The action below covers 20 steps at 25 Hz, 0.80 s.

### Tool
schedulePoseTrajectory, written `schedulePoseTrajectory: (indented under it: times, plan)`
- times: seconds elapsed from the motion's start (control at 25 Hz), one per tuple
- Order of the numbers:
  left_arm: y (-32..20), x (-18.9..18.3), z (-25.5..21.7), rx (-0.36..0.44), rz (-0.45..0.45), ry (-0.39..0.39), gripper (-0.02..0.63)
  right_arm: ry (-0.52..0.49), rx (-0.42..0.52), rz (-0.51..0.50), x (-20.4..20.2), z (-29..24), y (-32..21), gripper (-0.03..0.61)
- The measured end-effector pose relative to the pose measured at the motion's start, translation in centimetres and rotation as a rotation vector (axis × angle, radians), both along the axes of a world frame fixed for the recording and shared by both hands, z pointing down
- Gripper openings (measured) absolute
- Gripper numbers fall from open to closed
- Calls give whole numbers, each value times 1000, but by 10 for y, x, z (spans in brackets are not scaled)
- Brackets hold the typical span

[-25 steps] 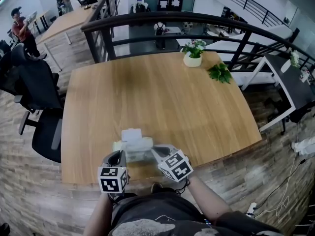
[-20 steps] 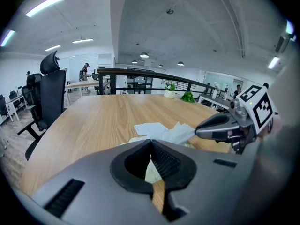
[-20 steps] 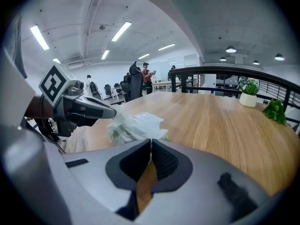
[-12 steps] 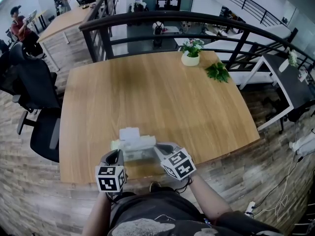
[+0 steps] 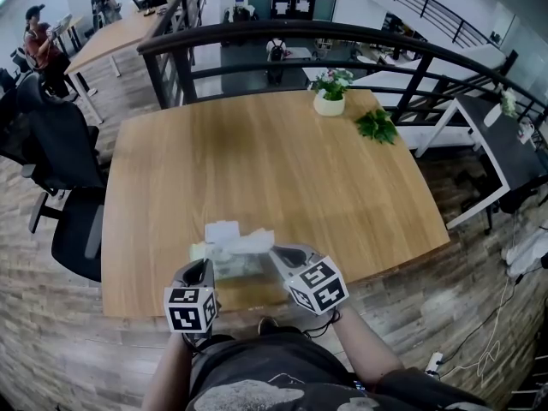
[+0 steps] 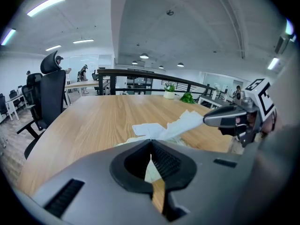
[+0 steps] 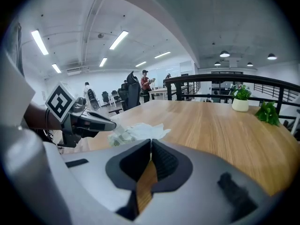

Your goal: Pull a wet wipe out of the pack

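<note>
Head view: at the table's [image 5: 257, 161] near edge, the left gripper [image 5: 205, 271] pinches the pack's [image 5: 227, 265] end. The right gripper's [image 5: 276, 253] closed jaws clamp the wet wipe [image 5: 248, 241] standing out of it.

A broad wooden desk [image 5: 274, 169] stands on a wood-plank floor [image 5: 479, 289] beside a curved black railing [image 5: 342, 34], with a potted plant [image 5: 330, 92] at its far edge, black office chairs [image 5: 51, 152] alongside and strip lights [image 7: 119, 39] overhead.
</note>
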<state>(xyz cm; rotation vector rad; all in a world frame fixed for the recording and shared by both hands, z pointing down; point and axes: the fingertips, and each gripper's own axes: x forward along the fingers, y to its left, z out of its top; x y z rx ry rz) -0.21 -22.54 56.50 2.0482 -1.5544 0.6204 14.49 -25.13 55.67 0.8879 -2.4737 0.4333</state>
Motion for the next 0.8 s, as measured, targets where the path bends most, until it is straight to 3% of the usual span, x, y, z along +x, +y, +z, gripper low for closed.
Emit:
schedulePoseTrajectory:
  times: [0.8]
  plan:
    - [10, 12, -18, 35, 22, 40, 17, -71, 39, 61, 10, -26, -12, 29]
